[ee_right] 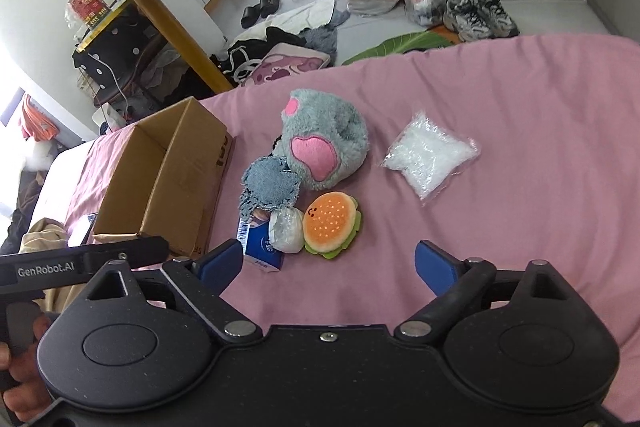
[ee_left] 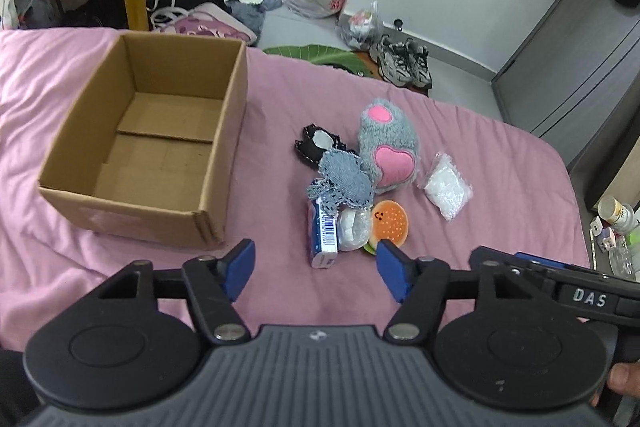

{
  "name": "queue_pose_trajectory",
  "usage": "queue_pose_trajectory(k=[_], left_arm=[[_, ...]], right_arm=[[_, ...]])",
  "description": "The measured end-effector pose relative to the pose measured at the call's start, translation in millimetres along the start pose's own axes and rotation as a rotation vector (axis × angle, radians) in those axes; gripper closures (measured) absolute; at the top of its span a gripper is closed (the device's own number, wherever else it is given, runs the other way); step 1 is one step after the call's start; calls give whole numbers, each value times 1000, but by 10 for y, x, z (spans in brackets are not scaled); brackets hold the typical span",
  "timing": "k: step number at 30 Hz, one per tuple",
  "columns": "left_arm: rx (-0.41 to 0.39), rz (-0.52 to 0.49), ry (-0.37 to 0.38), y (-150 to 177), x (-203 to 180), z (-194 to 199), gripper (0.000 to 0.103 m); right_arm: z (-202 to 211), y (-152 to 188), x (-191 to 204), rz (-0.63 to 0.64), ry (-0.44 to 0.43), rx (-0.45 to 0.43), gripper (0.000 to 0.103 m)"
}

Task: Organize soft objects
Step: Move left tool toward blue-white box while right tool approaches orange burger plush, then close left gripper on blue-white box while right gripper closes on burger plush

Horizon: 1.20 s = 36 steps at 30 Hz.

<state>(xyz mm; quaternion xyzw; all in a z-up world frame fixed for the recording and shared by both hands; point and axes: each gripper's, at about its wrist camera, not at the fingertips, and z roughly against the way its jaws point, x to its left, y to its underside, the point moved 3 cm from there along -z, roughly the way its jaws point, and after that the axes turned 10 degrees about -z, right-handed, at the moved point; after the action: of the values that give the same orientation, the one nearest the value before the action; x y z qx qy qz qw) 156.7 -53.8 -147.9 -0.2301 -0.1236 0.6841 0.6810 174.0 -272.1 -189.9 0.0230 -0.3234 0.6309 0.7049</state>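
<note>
Both claws, left claw [ee_left: 315, 269] and right claw [ee_right: 329, 265], gape wide, holding nothing. Blue carton [ee_left: 321, 239] lies lengthwise pointing away from the camera; cardboard box [ee_left: 148, 143] sits open, nothing inside.

Your left wrist camera looks forward and down over its claw [ee_left: 316, 267] from close above the bed [ee_left: 500, 155], facing the far edge, cardboard box [ee_left: 148, 143] toward the left edge. Your right wrist camera looks over its claw [ee_right: 328, 263] from further right. Both share the box, plush burger [ee_right: 330, 225] and grey plush paw [ee_left: 390, 147].
</note>
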Motion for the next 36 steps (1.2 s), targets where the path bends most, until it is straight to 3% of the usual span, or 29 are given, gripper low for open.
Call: queue_pose_trajectory(k=[4,19,28,36], left_arm=[[31,15,29,-25,-2,-205,51],[113,85,75,-50,80,-848,63],[168,111,68,4,137,-1096,81],[173,140,72,32,161,-1109,85]], right_arm=[[-162,-39,-33,-22,1,33,21],[-632,-141,-150,-84,-30,140,40],[-860,-180,-192,-96,0,181,44],[-999,-214,-142,-81,-3,192,46]])
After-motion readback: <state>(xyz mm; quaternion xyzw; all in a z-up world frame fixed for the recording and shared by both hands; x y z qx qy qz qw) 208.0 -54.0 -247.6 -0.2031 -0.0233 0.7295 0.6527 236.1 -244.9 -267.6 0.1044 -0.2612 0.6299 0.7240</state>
